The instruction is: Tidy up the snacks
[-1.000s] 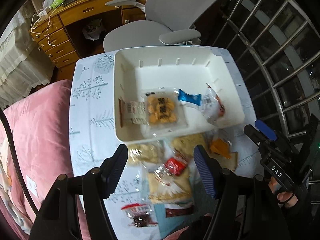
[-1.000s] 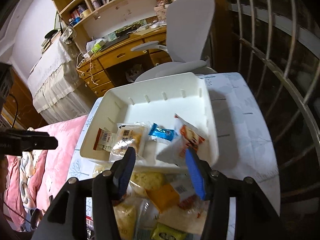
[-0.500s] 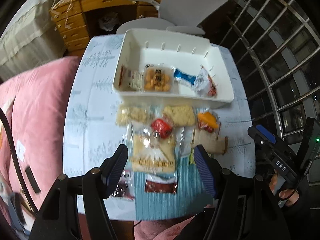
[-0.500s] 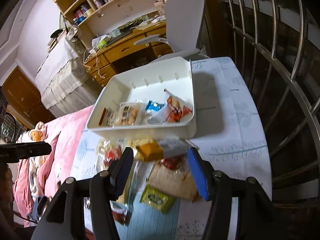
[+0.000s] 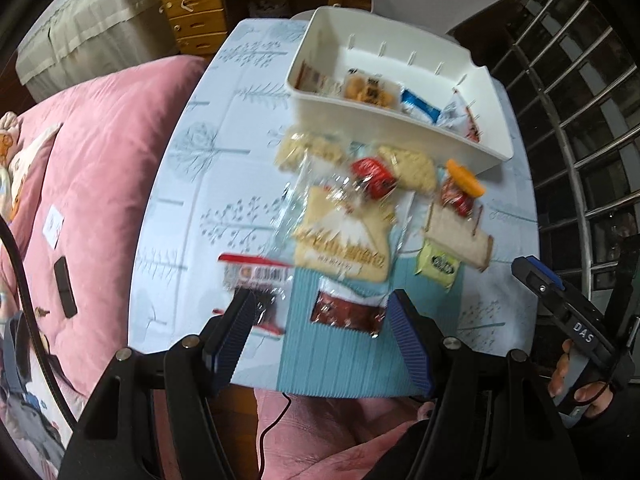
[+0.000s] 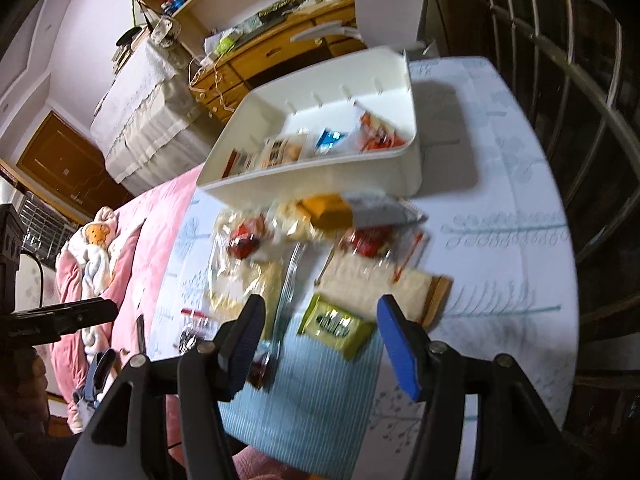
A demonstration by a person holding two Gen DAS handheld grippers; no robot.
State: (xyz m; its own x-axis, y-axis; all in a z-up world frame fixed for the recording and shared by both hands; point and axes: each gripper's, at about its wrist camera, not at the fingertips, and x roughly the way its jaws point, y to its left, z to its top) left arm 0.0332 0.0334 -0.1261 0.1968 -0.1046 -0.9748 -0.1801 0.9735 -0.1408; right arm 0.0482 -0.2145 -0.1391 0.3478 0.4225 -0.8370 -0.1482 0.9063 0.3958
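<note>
Crinkly snack packets [image 5: 344, 232] scattered on the table [image 5: 200, 168], just ahead of the empty, half-open left gripper [image 5: 320, 326], right gripper [image 6: 318, 330] empty, jaws just widening, green packet [image 6: 336, 326] between, white bin [image 5: 400, 64] beyond, holding 4 packets, pink blanket [image 5: 100, 152] left

The only lettering you can read is "DAS", in white capitals on the black body of the right claw [image 5: 538, 286], seen at the right edge of your left wrist view. The beige snack packet [image 5: 344, 240] and the green snack packet [image 6: 336, 324] on the surface [image 6: 500, 216] both carry print, but it is too blurred to read.
</note>
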